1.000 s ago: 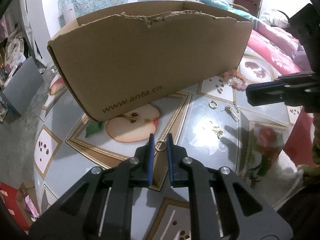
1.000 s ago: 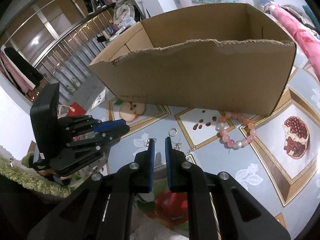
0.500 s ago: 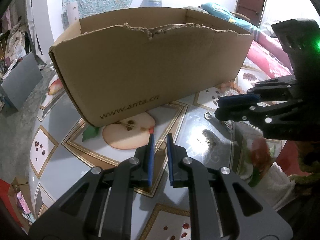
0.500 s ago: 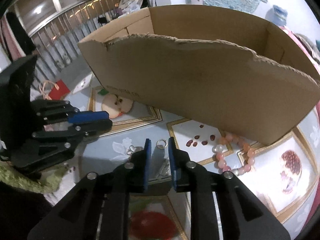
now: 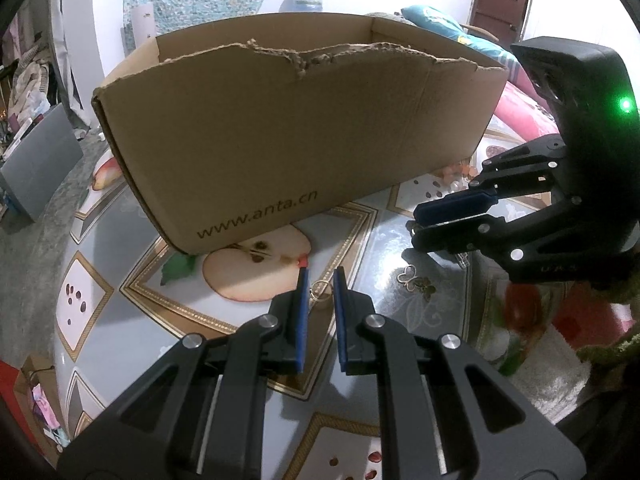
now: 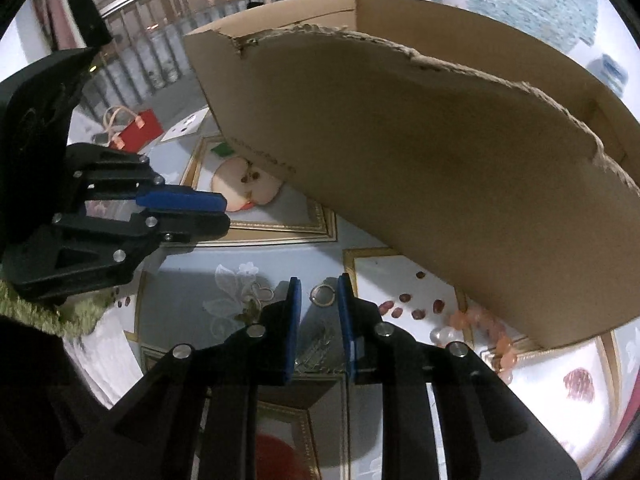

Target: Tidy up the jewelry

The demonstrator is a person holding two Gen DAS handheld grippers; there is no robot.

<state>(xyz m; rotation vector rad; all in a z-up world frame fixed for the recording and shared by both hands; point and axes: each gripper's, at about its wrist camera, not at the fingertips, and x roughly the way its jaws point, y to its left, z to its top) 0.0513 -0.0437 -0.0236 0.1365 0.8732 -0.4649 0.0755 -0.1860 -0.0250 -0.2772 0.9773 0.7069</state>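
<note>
Left gripper [image 5: 320, 286]: blue pads narrowly apart, thin gold wire ring [image 5: 321, 292] between the tips, contact not discernible. Right gripper [image 6: 319, 294]: jaws closing, small silver ring [image 6: 322, 294] lying between them on the glossy fruit-print tablecloth [image 6: 192, 292]. Pink-and-white bead bracelet [image 6: 484, 332] beside the box's base. Beyond, torn-rimmed brown cardboard box [image 5: 288, 136]; contents hidden behind its wall.

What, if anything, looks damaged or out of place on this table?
The cardboard box has a ragged, torn top edge on its near wall, with a deeper notch near the middle, as if a flap had been ripped off. Nothing else stands out.
</note>
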